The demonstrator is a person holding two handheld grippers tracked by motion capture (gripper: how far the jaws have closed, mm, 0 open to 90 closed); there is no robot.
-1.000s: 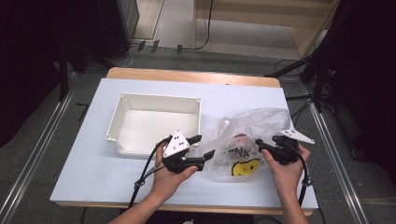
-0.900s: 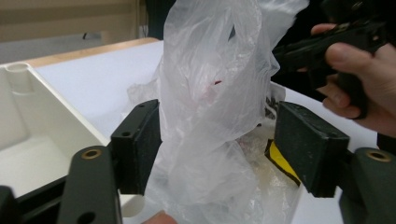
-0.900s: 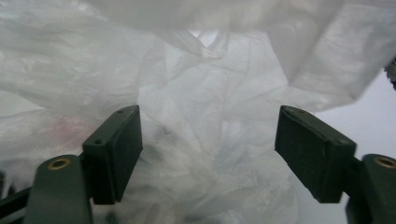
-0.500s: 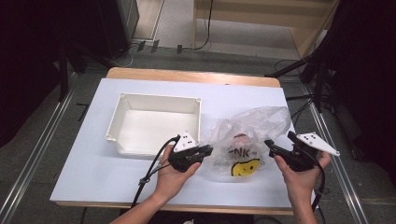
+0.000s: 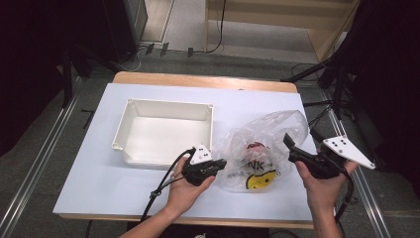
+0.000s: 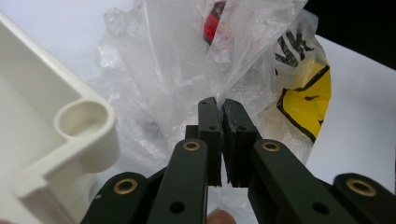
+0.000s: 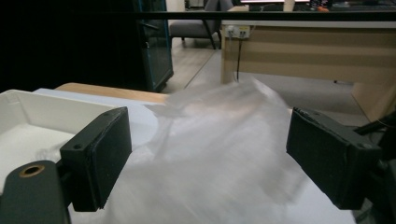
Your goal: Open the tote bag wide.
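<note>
— White worktop (image 5: 99, 178) first: what sits on it?
— Just right of the white tray (image 5: 163, 131) lies a crumpled clear plastic bag (image 5: 262, 144) with yellow print.
— And the grippers?
— At the bag's tray-side edge, the left gripper (image 5: 222, 163) is pinched tight on a fold of its film. At its far side, the right gripper (image 5: 297, 144) hangs wide apart, holding nothing.

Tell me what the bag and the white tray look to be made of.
Bag: thin clear plastic film, glossy; it crinkles, and the red and yellow print shows through it. The left tool pinches a fold of it.
White tray: apparently rigid moulded plastic, smooth and matte, with thick walls and rounded corner sockets.
</note>
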